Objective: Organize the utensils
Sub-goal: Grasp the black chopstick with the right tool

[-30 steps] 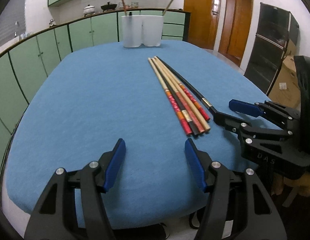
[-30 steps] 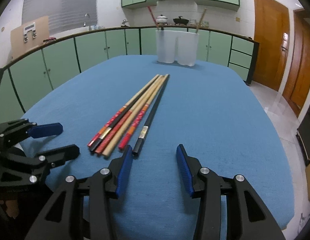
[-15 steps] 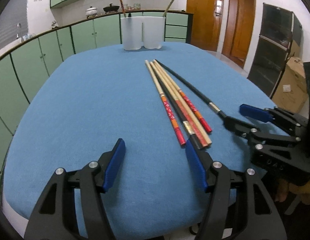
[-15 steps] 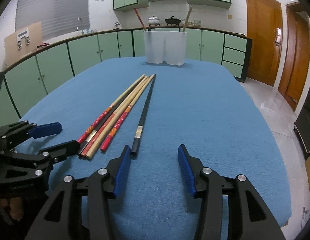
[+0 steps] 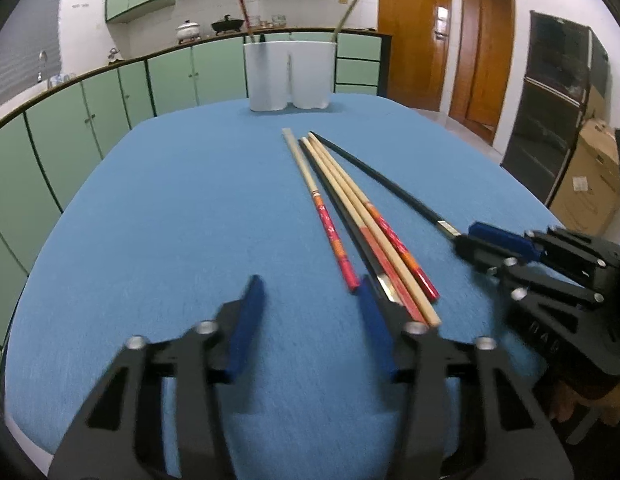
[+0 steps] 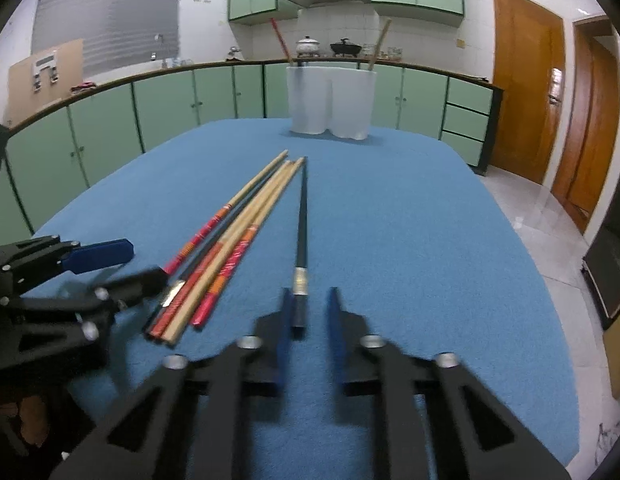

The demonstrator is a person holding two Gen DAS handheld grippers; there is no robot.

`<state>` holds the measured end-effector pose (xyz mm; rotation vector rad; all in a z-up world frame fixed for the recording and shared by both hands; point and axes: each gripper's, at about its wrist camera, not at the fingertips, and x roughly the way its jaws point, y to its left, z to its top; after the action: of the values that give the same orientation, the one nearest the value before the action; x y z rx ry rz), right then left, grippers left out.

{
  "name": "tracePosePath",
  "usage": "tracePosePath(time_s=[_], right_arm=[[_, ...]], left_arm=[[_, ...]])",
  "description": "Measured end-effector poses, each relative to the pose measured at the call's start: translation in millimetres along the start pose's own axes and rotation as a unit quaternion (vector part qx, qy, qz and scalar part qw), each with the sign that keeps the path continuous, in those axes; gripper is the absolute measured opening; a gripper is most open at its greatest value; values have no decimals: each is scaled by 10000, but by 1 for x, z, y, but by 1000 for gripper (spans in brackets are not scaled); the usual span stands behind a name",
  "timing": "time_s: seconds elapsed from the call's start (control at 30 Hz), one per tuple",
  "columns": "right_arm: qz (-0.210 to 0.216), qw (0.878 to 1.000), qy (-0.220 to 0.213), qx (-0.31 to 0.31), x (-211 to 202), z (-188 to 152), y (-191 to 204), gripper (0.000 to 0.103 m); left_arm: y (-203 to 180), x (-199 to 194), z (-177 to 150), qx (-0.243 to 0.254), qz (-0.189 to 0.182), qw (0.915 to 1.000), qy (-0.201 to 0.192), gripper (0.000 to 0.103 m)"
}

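Observation:
Several chopsticks (image 5: 349, 216) with wooden shafts and red ends lie in a bundle on the blue table (image 5: 170, 220). A black chopstick (image 6: 302, 220) lies apart to their right. Its near end sits between the fingers of my right gripper (image 6: 310, 312), whose jaws are closing; a gap still shows at the right pad. My left gripper (image 5: 310, 320) is open and also closing, with the bundle's near ends just beside its right finger (image 5: 369, 316). Nothing is pressed between its pads. A white two-part holder (image 6: 329, 104) stands at the far end with a red stick and a wooden stick in it.
Green cabinets (image 6: 170, 108) and a counter with pots run behind the table. Wooden doors (image 6: 525, 96) are at the right. A cardboard box (image 5: 589, 176) and a dark cabinet (image 5: 549, 100) stand past the table's right edge.
Both grippers' jaws have narrowed. The right gripper now has the black chopstick's end between its fingers, and that chopstick lies farther from the bundle. The left gripper came closer to the bundle's ends.

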<state>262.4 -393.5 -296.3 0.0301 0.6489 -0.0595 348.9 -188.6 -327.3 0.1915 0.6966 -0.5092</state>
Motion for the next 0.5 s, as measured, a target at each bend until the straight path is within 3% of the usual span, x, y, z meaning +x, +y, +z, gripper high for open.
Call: tracePosePath(time_s=[0.13, 0.2, 0.4, 0.47, 0.5], right_arm=[[-181, 9998, -20, 123, -2, -3, -9, 7], [-290, 9994, -14, 203, -4, -3, -14, 7], [-304, 9991, 32, 279, -13, -8, -20, 7], [-231, 9994, 21, 250, -14, -8, -19, 7], [-209, 9995, 12, 244, -16, -9, -18, 8]], left_arm=[[12, 2, 1, -244, 109, 9996, -30, 7], [19, 1, 1, -405, 142, 9991, -24, 0], [35, -9, -4, -664, 381, 9970, 54, 0], [35, -10, -4, -564, 407, 9976, 39, 3], [36, -9, -2, -498, 397, 9980, 58, 13]])
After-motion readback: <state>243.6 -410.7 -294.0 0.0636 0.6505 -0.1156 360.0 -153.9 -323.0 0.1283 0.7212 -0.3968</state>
